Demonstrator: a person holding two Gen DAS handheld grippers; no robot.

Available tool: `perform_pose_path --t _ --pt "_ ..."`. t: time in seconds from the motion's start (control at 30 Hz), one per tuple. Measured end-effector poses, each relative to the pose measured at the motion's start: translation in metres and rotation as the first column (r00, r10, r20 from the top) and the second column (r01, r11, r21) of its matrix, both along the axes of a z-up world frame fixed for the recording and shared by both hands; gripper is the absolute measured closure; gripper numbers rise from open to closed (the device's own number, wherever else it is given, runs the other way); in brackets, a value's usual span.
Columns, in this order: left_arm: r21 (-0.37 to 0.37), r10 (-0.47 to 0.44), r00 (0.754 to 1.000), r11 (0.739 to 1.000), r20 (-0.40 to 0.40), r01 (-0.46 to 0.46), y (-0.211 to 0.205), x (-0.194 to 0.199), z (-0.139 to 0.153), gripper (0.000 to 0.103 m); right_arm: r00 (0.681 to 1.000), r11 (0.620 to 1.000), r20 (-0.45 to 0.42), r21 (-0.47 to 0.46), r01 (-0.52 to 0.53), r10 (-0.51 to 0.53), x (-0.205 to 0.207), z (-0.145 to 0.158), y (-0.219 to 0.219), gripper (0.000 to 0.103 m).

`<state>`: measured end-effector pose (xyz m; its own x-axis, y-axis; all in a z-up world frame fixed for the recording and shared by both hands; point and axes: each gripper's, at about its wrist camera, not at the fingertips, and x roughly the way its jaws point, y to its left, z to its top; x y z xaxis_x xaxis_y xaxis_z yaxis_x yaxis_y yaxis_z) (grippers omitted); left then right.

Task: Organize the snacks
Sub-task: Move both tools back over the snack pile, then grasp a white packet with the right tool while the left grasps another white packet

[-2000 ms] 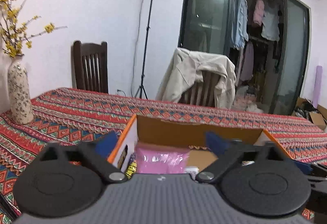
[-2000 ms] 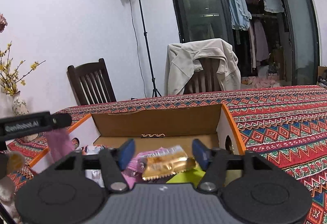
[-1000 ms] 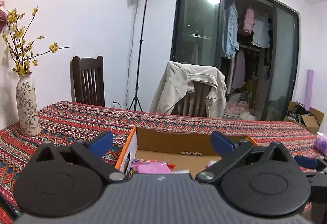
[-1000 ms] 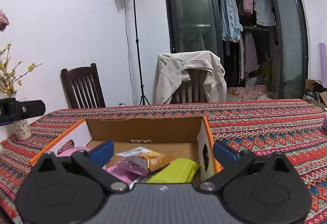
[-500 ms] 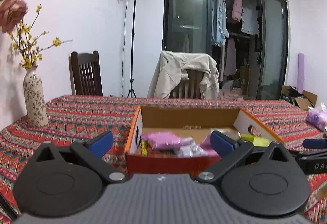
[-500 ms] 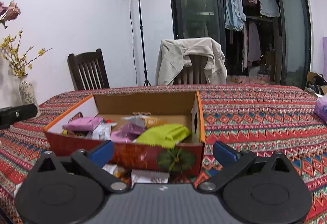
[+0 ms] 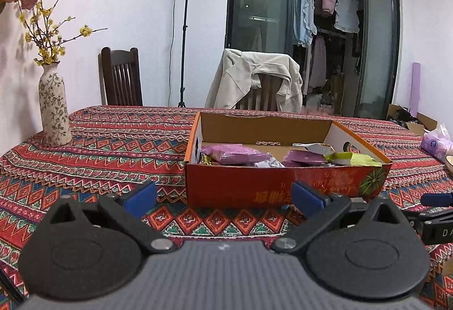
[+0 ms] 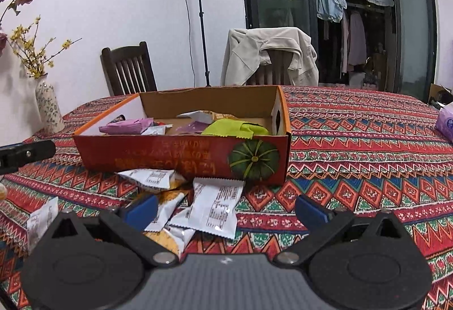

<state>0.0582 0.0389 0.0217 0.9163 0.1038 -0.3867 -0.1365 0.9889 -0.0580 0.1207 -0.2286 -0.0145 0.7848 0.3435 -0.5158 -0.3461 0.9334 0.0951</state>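
Observation:
An open red cardboard box (image 7: 283, 188) (image 8: 181, 154) sits on the patterned tablecloth and holds pink, purple, green and white snack packets (image 7: 232, 153) (image 8: 235, 128). Several white and orange snack packets (image 8: 215, 206) lie on the cloth in front of the box in the right wrist view. My left gripper (image 7: 223, 196) is open and empty, in front of the box's near wall. My right gripper (image 8: 223, 209) is open and empty, just above the loose packets. Part of the right gripper shows at the right edge of the left wrist view (image 7: 436, 199).
A flowered vase (image 7: 53, 109) with blossoms stands at the table's left. A purple tissue pack (image 7: 434, 141) lies at the far right. Two chairs (image 7: 121, 77), one draped with a beige jacket (image 7: 254, 80), stand behind the table. One stray packet (image 8: 42, 218) lies at the left.
Both grippers have pulled back from over the box toward the near table edge. The right gripper opened and let go of the gold packet, which stays in the box.

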Motion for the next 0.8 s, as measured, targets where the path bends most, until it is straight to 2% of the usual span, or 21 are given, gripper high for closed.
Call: perform_pose_path --t 0.53,0.7,0.8 --pt "-0.007 0.074 0.997 0.997 -0.03 -0.075 0.008 -0.014 0.014 0.0 0.998 0.998 0.001 -0.014 -0.058 0.058 -0.005 0.009 0.006 0.0" --pt "-0.02 0.042 0.999 0.999 -0.033 -0.042 0.02 -0.009 0.011 0.0 0.998 0.998 -0.035 -0.044 -0.055 0.053 0.001 0.001 0.022 0.0" --pt "-0.027 0.005 0.999 1.0 -0.049 -0.007 0.029 0.002 0.009 0.0 0.998 0.999 -0.06 -0.053 -0.006 0.003 0.009 -0.004 0.029 0.0"
